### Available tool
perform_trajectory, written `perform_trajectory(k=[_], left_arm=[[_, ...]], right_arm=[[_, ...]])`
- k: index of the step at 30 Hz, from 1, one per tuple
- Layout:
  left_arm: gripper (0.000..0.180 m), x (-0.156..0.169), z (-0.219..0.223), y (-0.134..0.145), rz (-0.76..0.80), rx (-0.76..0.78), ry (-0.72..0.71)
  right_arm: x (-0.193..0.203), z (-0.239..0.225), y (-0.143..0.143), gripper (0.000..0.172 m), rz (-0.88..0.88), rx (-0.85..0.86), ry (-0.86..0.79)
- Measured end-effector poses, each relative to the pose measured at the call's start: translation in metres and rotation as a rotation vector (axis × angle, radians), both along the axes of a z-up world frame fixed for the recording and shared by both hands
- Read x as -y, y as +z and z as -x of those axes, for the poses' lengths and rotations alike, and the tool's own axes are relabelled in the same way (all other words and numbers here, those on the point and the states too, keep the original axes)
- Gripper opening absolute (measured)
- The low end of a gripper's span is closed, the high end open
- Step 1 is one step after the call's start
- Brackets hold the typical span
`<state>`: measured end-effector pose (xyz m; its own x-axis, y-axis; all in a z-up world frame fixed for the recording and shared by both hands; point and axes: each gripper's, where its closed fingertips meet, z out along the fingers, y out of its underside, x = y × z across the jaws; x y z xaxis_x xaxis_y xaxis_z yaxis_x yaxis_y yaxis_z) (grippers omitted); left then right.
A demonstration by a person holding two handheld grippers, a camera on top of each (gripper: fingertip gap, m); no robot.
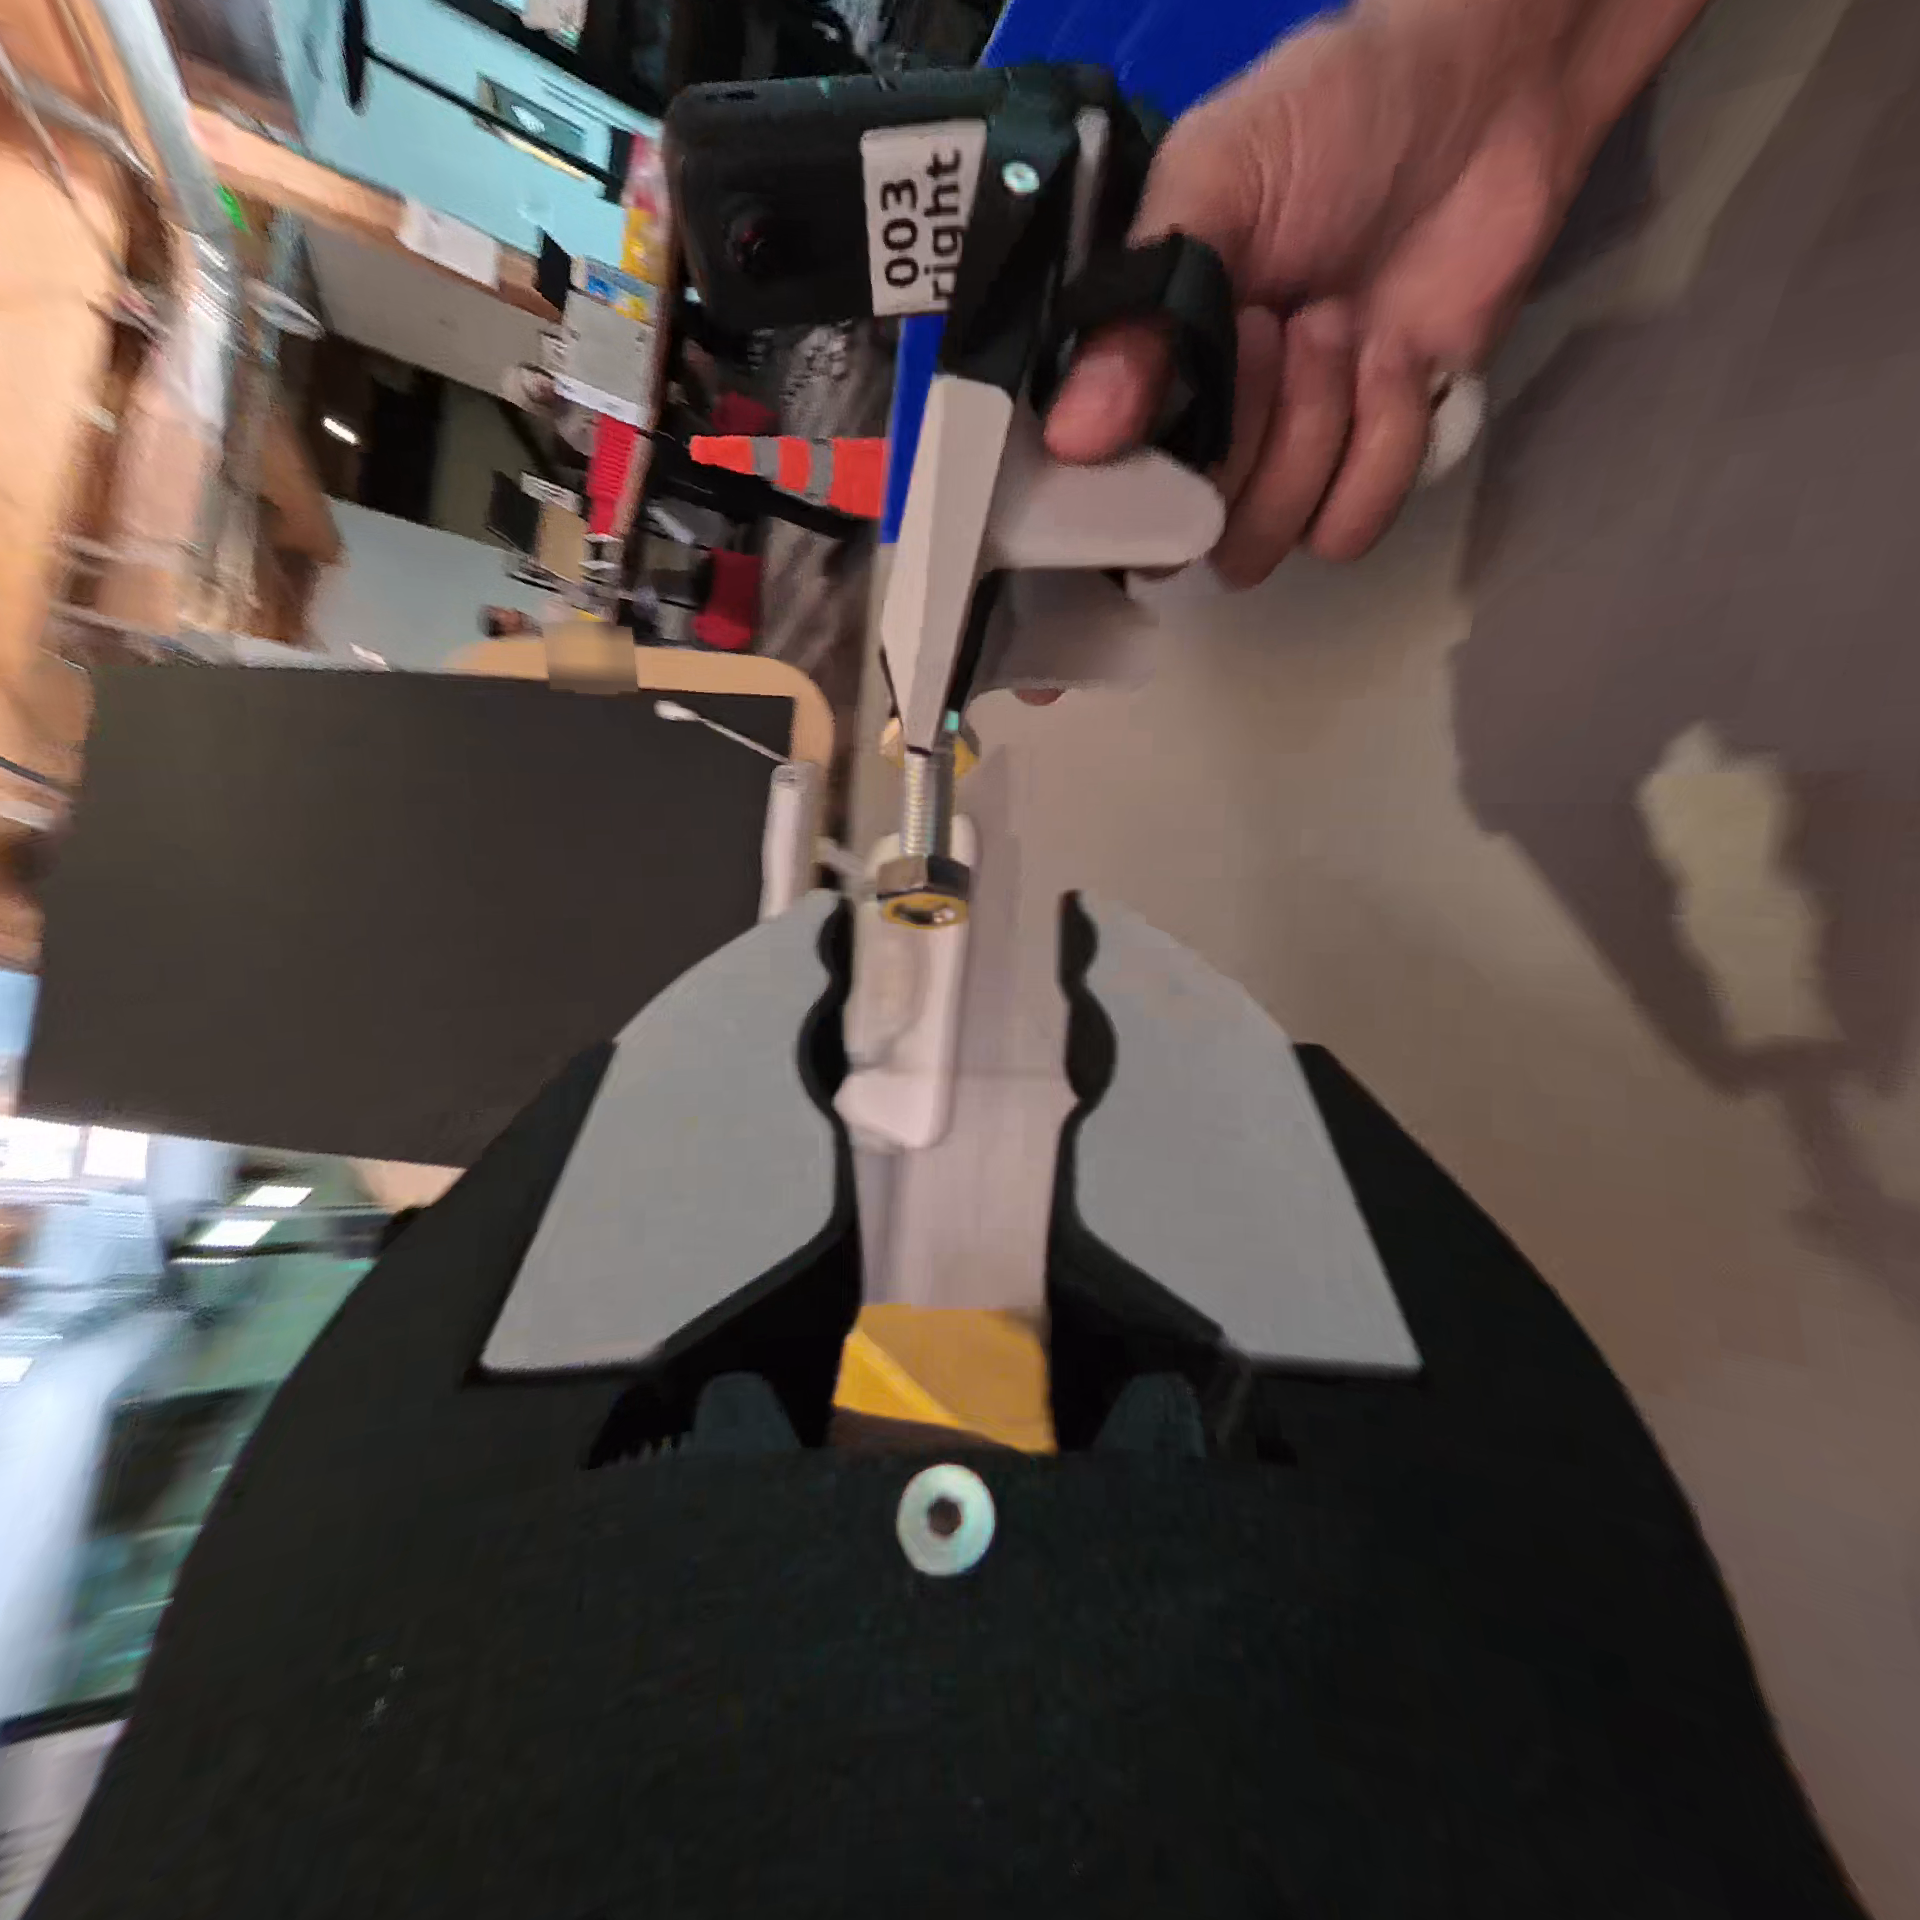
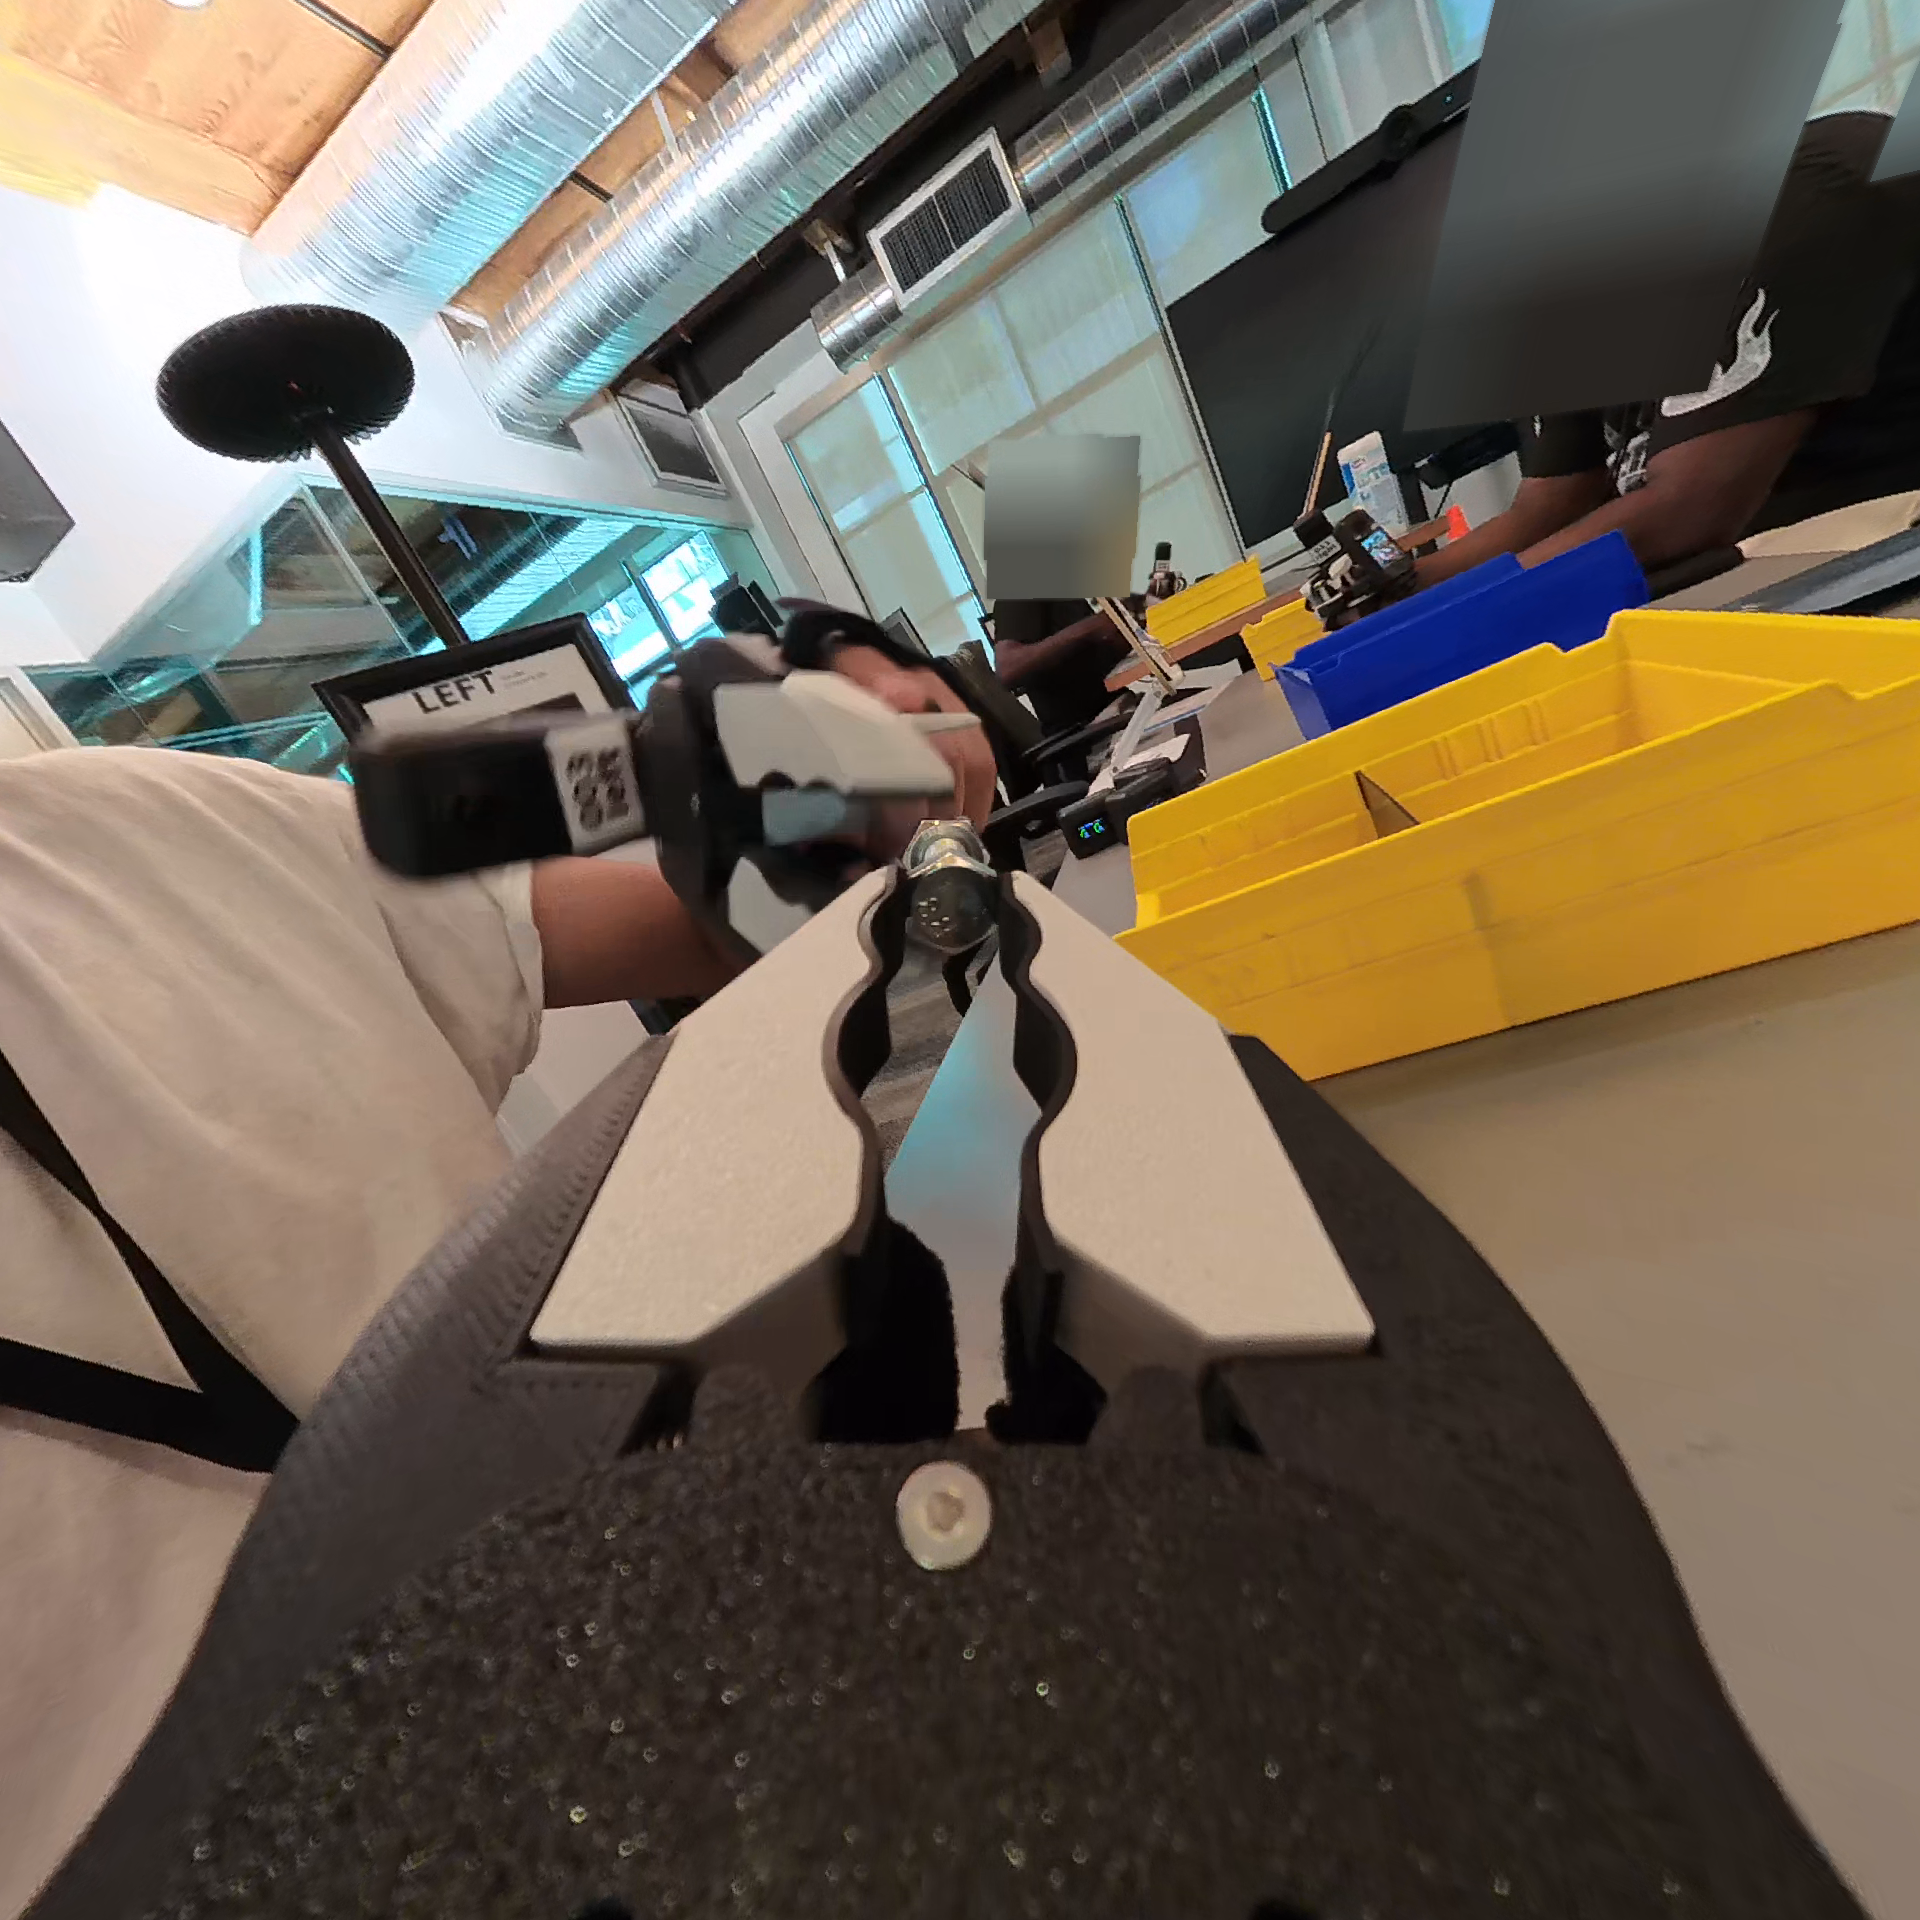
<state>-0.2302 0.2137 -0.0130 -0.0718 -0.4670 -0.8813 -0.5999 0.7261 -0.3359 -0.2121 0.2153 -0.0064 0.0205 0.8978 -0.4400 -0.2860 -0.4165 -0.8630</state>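
A: Right gripper (image 2: 943,914) state?

B: Clamped on the hex head of a silver threaded steel bolt (image 2: 948,902). Both grey fingertips press the head. Shank points away from the camera, with a silver hex nut (image 2: 940,844) threaded on it.

A: Left gripper (image 1: 961,914)?

B: Released. Wide gap between its grey wavy-edged fingers (image 1: 727,1091), nothing pinched. In its own view the nut (image 1: 923,883) sits just beyond the tips, at 12 o'clock from the gap, nearer the left finger. No contact visible.

A: And the bolt from that side?

B: Bolt (image 1: 928,800) hangs straight down from the right gripper's (image 1: 930,743) tips at 12 o'clock, nut at the near end. A person's hand (image 1: 1340,312) wraps the right gripper's handle at 1 o'clock.

A: Surroundings?

B: Right view: left gripper (image 2: 831,774) at 11 o'clock of the bolt, close beside it, motion-blurred. Yellow plastic divided bin (image 2: 1507,831) on the grey surface (image 2: 1610,1195) at 2 o'clock, blue plastic bin (image 2: 1455,634) behind it. Operator's cream sleeve (image 2: 208,987) at 9 o'clock.

A: Bolt resting on anything?

B: No, it's in the air, off the surface.
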Motion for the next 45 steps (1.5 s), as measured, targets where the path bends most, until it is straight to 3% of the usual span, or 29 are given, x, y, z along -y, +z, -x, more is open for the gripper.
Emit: perform_trajectory(k=[1, 3, 8, 11, 15, 18, 23, 25, 27, 32, 35, 42, 45], left_arm=[[0.050, 0.004, 0.002, 0.000, 0.131, 0.041, 0.004], [0.050, 0.007, 0.005, 0.009, 0.467, 0.192, 0.051], [0.052, 0.005, 0.002, 0.018, 1.576, 0.508, 0.163], [0.052, -0.001, -0.001, 0.020, 2.013, 0.616, 0.163], [0.048, -0.001, -0.004, 0.007, 2.322, 0.646, 0.202], [0.043, 0.002, -0.007, -0.003, 2.393, 0.632, 0.207], [0.018, 0.003, -0.008, 0.003, 2.460, 0.653, 0.140], [0.018, 0.005, -0.007, 0.004, 2.415, 0.630, 0.129], [0.018, 0.003, -0.006, 0.003, 2.243, 0.597, 0.136], [0.017, 0.000, -0.006, 0.007, 1.423, 0.405, 0.106], [0.017, 0.000, -0.006, 0.004, 1.024, 0.283, 0.070], [0.017, -0.011, -0.004, 0.001, -0.101, -0.073, -0.080], [0.017, -0.014, -0.004, 0.002, -0.411, -0.169, -0.116]], right_arm=[[0.000, -0.001, 0.001, 0.017, 0.001, -0.004, 0.002], [-0.001, -0.003, 0.001, 0.017, -0.001, -0.002, -0.001], [-0.002, -0.004, 0.001, 0.017, 0.005, -0.010, 0.006], [-0.001, -0.002, 0.000, 0.017, 0.004, -0.004, 0.009], [-0.001, -0.002, -0.001, 0.017, 0.007, -0.002, 0.008], [-0.001, -0.001, -0.002, 0.017, 0.004, 0.007, 0.005], [-0.002, 0.000, -0.005, 0.017, -0.008, 0.030, -0.008], [-0.001, 0.001, -0.003, 0.017, -0.018, 0.029, -0.011], [-0.002, 0.002, -0.005, 0.017, -0.020, 0.052, -0.026], [-0.001, 0.004, -0.004, 0.017, 0.028, 0.004, 0.004], [-0.003, 0.001, -0.001, 0.017, 0.061, -0.028, 0.012], [-0.007, 0.000, -0.004, 0.017, 0.113, -0.046, 0.021], [-0.008, 0.000, -0.006, 0.016, 0.127, -0.054, 0.026]])
